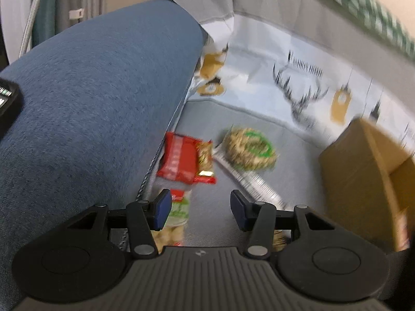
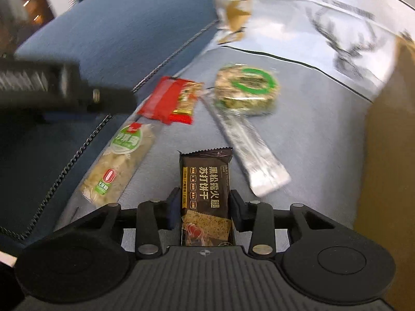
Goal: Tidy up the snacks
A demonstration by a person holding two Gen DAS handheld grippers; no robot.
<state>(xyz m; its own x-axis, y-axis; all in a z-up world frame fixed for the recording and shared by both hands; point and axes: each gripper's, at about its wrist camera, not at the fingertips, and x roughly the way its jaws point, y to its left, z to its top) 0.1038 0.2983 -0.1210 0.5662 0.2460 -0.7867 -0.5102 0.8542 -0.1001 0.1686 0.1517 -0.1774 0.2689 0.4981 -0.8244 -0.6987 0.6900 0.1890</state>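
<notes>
1. Snacks are spread over the grey sofa seat (image 2: 311,134). Going left to right in the right wrist view: a clear pack with a green label (image 2: 116,165) along the blue cushion (image 2: 109,31), a red packet (image 2: 168,101) in the upper middle, a round green-ringed rice cake (image 2: 246,90), and a long silver stick pack (image 2: 249,153) slanting down to the right.
2. Right gripper (image 2: 205,212) is clamped on a dark brown cracker pack (image 2: 205,194), which sits bottom centre of the frame, long axis pointing straight out along the fingers.
3. Left gripper (image 1: 201,208) has its jaws spread wide and holds nothing. In its view the green-label pack (image 1: 179,212) peeks out just behind the left pad, and the red packet (image 1: 181,159) lies straight ahead.
4. What matters for the next move: the cardboard box (image 1: 368,181) sits at the right edge of both frames, so I'd guess the held cracker pack swings right to get there. Meanwhile the left gripper is nearer the 2 packs by the cushion.
</notes>
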